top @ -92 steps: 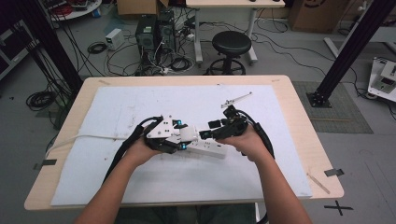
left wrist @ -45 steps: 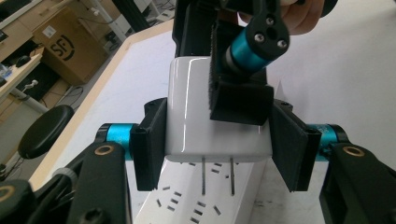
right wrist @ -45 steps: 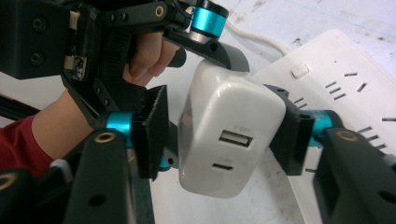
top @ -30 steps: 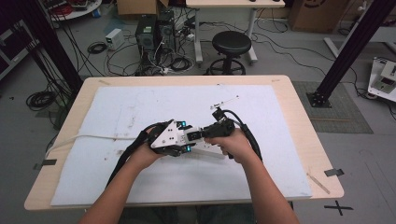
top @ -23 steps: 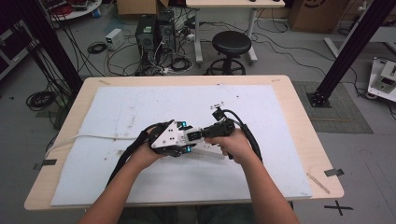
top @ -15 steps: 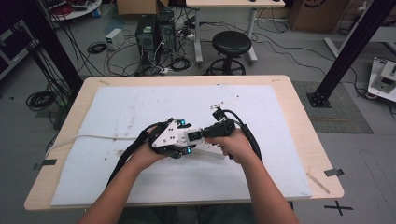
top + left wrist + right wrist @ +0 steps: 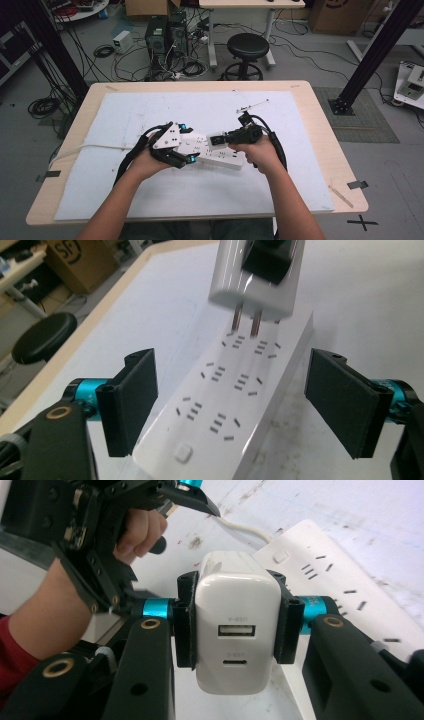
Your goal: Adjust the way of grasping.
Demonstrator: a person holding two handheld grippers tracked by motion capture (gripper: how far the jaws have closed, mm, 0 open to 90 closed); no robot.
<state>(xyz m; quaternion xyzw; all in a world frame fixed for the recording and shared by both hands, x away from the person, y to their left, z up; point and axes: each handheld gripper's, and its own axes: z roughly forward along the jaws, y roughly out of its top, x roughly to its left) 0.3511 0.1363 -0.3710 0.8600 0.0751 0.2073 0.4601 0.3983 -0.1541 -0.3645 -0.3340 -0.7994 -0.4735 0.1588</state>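
Observation:
A white power strip (image 7: 222, 158) lies on the white mat in the middle of the table. My left gripper (image 7: 189, 146) is open and straddles the strip's switch end, one jaw on each side with small gaps; in the left gripper view the strip (image 7: 210, 410) runs between the jaws of the left gripper (image 7: 237, 395). My right gripper (image 7: 237, 625) is shut on a white USB charger (image 7: 237, 645). Above the strip hangs the charger (image 7: 227, 275), its two metal prongs down at a socket near the far end. I cannot tell how far the prongs are in.
The strip's white cable (image 7: 85, 148) runs off to the table's left edge. A thin metal rod (image 7: 252, 105) lies on the mat (image 7: 150, 112) behind the right hand. Black gripper cables loop beside both wrists. A stool (image 7: 247, 47) stands beyond the table.
Since three seconds ago my right gripper has carried the charger left, over the strip and close to the left gripper. Over the last second both hands have hardly moved.

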